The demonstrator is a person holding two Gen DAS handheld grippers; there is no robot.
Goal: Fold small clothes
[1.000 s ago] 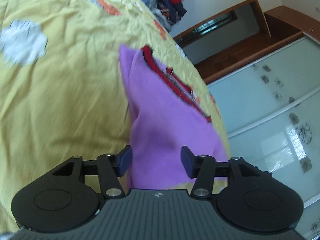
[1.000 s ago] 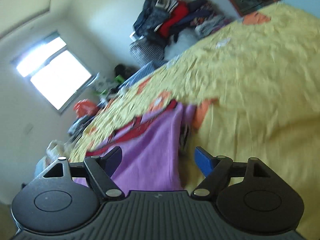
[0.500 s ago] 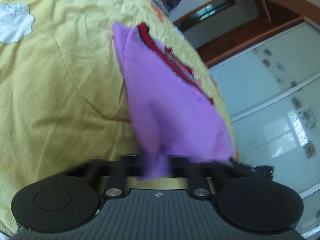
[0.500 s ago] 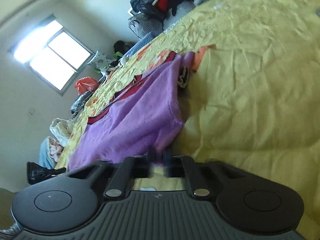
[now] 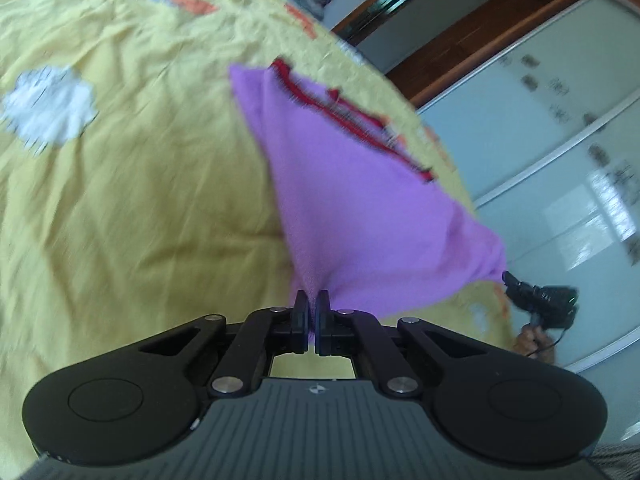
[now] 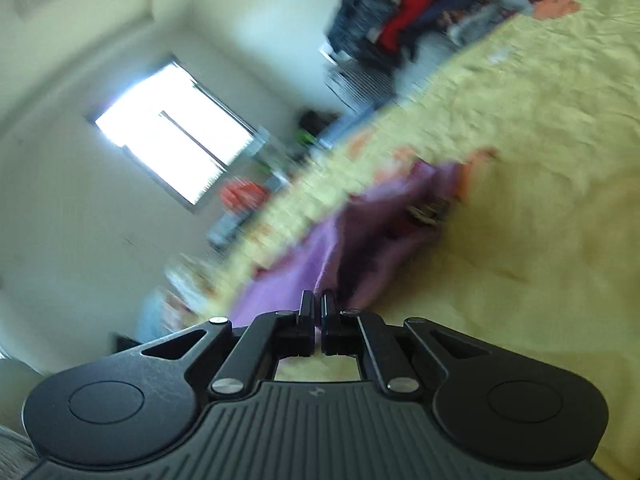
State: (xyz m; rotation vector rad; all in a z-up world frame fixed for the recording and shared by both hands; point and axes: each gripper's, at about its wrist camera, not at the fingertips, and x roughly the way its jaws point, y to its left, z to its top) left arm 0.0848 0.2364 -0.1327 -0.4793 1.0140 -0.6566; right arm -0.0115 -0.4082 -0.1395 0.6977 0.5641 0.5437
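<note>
Left claw [image 5: 312,303] pressed together, pinching near corner of purple garment [image 5: 360,200]. Right claw [image 6: 318,305] likewise pinching another corner of same cloth [image 6: 304,276]. Garment stretched between both, near edge lifted, red-trimmed far edge [image 5: 344,116] lying on yellow bedspread [image 5: 140,184]. Clothes pile [image 6: 400,28] at far end of bed. Right view blurred.

No readable words or numbers anywhere. The only mark is a small pale emblem, two facing wedge shapes, stamped on the ribbed body of the left gripper [image 5: 312,312] and again on the right gripper [image 6: 319,312]; it spells nothing out.
</note>
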